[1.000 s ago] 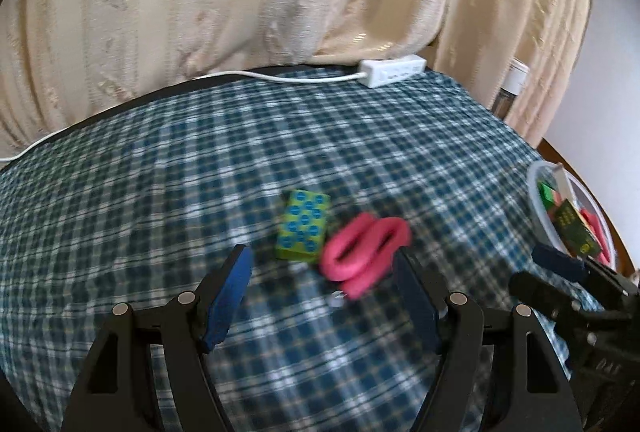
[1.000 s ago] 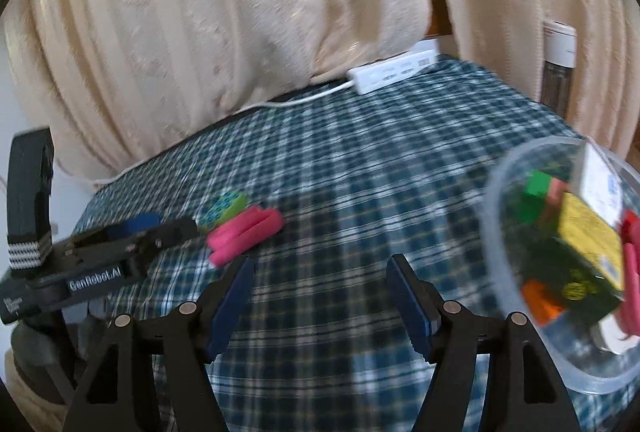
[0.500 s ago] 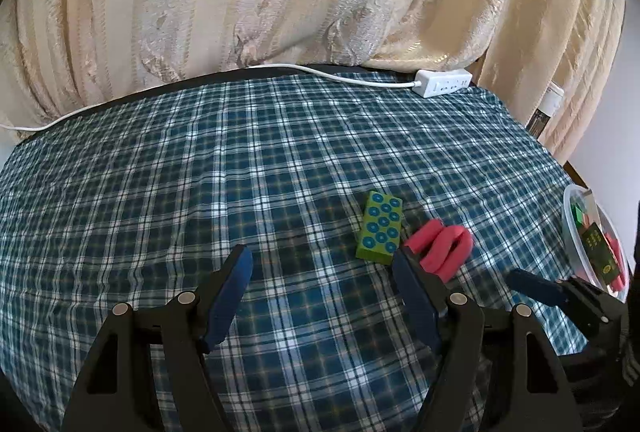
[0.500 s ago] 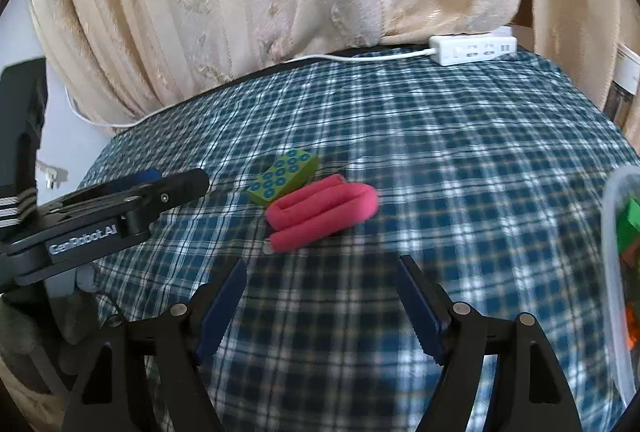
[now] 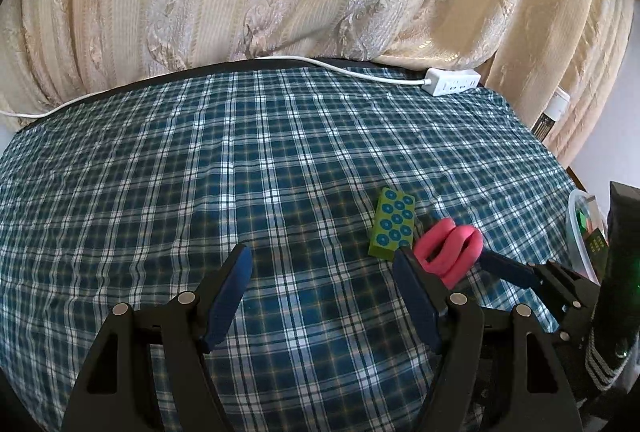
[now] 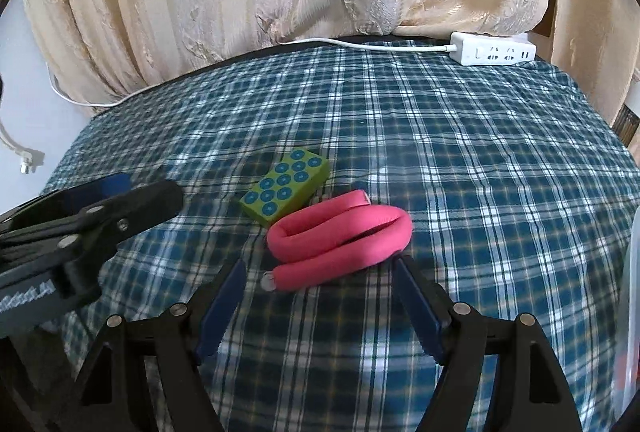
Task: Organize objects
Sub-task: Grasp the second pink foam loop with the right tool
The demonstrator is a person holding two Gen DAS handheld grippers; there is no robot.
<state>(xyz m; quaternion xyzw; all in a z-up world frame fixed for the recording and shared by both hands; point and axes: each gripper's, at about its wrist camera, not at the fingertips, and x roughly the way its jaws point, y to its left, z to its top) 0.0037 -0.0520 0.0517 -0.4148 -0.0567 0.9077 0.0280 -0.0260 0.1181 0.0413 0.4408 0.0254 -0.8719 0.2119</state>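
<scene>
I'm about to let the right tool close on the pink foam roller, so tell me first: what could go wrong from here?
1. The pink foam roller is folded in loops; the open right tool may pinch one strand, letting it unfold or slip.
2. The green dotted block lies right beside the roller and could get nudged.
3. The left tool is open close by; the two could collide.

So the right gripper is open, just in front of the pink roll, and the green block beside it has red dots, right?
Not quite: the green block has blue dots, as the right wrist view shows. The rest holds: the right gripper is open, just in front of the pink roll.
</scene>
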